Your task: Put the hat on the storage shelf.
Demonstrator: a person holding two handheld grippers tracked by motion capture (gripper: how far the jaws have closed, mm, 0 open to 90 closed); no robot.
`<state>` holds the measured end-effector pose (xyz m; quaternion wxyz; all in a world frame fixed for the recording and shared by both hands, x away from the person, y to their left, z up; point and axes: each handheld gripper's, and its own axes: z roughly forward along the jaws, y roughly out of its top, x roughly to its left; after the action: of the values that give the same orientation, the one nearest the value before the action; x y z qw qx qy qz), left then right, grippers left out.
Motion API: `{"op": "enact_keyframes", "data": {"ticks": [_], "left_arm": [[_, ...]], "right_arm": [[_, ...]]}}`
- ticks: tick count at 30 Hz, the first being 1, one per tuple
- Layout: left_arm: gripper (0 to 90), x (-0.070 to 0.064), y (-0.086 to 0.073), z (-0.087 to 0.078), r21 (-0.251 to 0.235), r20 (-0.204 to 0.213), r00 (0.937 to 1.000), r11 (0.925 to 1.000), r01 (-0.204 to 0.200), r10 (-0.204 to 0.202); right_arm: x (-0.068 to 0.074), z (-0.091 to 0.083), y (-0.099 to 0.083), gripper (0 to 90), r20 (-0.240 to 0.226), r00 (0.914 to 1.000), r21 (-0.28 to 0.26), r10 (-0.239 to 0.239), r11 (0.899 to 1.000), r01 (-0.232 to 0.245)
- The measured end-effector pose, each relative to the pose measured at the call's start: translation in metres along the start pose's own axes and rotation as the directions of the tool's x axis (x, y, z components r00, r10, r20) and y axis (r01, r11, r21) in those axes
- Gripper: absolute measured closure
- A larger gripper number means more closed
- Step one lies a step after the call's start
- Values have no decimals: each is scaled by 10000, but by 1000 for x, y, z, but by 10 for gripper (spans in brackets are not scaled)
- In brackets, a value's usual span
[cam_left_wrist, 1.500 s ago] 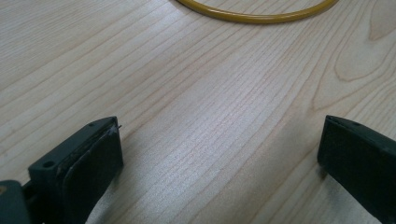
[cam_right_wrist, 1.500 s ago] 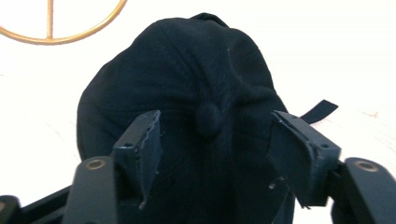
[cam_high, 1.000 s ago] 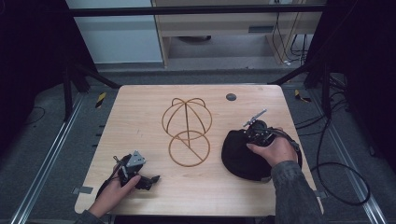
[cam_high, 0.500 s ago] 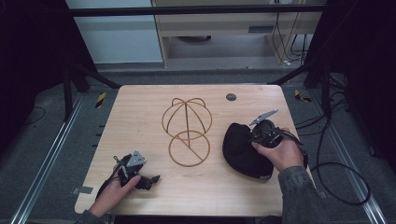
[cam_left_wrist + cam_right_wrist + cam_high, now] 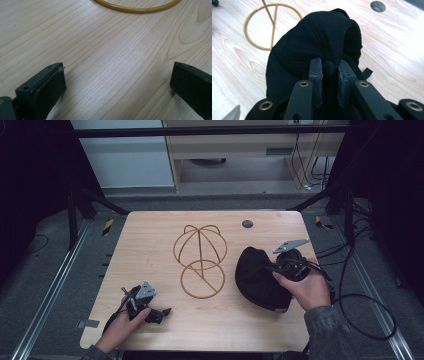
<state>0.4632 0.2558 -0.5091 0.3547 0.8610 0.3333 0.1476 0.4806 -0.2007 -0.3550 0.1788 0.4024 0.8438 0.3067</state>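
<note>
Right gripper (image 5: 329, 72) pinched on a fold of the black cap (image 5: 317, 37) (left gripper (image 5: 117, 80) wide, empty, over the table (image 5: 100, 37))

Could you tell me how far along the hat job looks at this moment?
Done: the right gripper has pinched the black cap. In hand: the cap is bunched in its jaws, low over the table. Left, probably: setting it on the wire stand, which is bare. The left gripper rests open.
</note>
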Motion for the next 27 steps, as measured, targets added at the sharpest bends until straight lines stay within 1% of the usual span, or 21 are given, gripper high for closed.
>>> {"op": "enact_keyframes", "data": {"ticks": [2,5,9,13,19,20,21,27], "left_arm": [[0,0,0,0,3,-2,10000,10000,-4,4],[0,0,0,0,0,0,10000,10000,0,0],[0,0,0,0,4,-12,10000,10000,-29,29],[0,0,0,0,2,-9,10000,10000,-28,28],[0,0,0,0,2,2,10000,10000,-33,33],[0,0,0,0,0,3,10000,10000,-33,33],[0,0,0,0,0,3,10000,10000,-33,33],[0,0,0,0,4,31,10000,10000,-22,22]], "right_arm": [[1,-3,-1,766,8,10000,-120,-53,9999,53],[1,-6,-2,767,17,10000,-163,-26,9999,27],[2,-12,-2,767,-17,10000,-354,28,9994,-29],[1,-16,-3,767,-40,9999,-528,166,9985,-168],[0,-23,-4,767,-36,9998,-734,184,9971,-186],[-1,-23,-4,767,-47,9996,-778,294,9965,-297],[-1,-23,-4,767,-47,9996,-778,294,9965,-297],[2,-27,1,767,9,9995,-874,301,9957,-299]]}}
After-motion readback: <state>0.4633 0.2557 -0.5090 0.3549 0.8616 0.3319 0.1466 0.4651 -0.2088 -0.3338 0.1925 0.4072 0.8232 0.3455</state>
